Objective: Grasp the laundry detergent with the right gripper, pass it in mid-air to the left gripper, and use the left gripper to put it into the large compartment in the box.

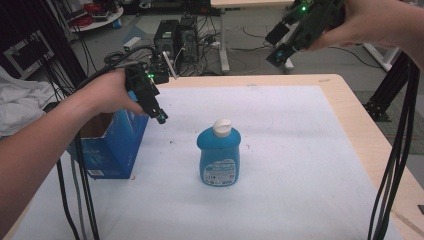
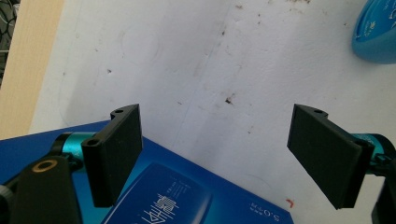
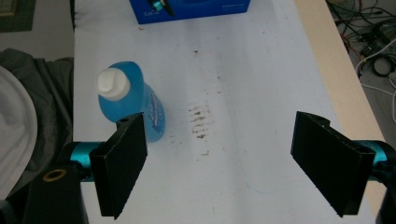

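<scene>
A blue liquid bottle (image 1: pixel 218 156) with a white cap stands upright in the middle of the white mat. In the right gripper view the bottle (image 3: pixel 130 101) sits just beyond my left jaw. An open blue cardboard box (image 1: pixel 113 142) rests at the mat's left edge. My left gripper (image 1: pixel 159 115) hovers over the box's right rim, open, with nothing between its jaws. Beneath my left gripper (image 2: pixel 219 158) lie the box (image 2: pixel 187 198) and bare mat, and the bottle (image 2: pixel 377 37) is at the top right corner. My right gripper (image 1: pixel 278 46) is held high over the table's far edge. My right gripper (image 3: pixel 219 168) is open and empty.
The white mat (image 1: pixel 300 165) covers a wooden table (image 1: pixel 350 105) and has brown stains (image 3: pixel 200 122). Black cables (image 1: pixel 395 165) hang down at the right and left. A computer tower (image 1: pixel 167 37) and wiring sit on the floor beyond. White cloth (image 1: pixel 20 102) lies at the left.
</scene>
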`<state>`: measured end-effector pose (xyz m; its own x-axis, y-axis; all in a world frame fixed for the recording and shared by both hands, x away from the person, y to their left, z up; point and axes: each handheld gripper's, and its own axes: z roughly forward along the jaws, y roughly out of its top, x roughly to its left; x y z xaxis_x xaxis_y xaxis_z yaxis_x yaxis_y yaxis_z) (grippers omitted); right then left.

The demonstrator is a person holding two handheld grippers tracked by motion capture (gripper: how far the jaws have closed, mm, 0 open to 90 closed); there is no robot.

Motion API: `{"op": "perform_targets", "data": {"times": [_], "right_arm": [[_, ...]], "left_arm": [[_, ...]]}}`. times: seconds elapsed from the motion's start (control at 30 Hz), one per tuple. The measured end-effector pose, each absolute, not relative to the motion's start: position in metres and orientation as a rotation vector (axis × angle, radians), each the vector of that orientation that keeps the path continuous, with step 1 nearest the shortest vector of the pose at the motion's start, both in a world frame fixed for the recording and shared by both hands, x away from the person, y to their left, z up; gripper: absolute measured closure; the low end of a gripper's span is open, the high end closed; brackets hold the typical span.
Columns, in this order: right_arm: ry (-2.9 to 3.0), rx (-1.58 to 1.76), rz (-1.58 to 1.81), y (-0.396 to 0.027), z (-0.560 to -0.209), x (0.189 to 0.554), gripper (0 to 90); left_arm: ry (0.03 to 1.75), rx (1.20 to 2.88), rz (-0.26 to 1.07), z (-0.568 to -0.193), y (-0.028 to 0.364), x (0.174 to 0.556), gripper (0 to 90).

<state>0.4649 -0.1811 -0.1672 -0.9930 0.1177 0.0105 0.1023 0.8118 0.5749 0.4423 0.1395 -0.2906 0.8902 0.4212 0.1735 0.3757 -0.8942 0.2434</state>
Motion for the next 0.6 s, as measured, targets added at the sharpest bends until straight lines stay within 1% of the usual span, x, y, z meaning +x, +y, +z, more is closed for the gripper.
{"op": "perform_targets", "data": {"times": [0.5,0.6], "right_arm": [[2.975,0.101,0.998,-0.180,-0.192,0.433,18.2],[2.988,0.101,0.999,-0.180,-0.203,0.427,18.2]], "left_arm": [[0.589,2.865,0.318,-0.290,0.138,0.443,18.2],[0.590,2.860,0.319,-0.291,0.137,0.442,18.3]]}}
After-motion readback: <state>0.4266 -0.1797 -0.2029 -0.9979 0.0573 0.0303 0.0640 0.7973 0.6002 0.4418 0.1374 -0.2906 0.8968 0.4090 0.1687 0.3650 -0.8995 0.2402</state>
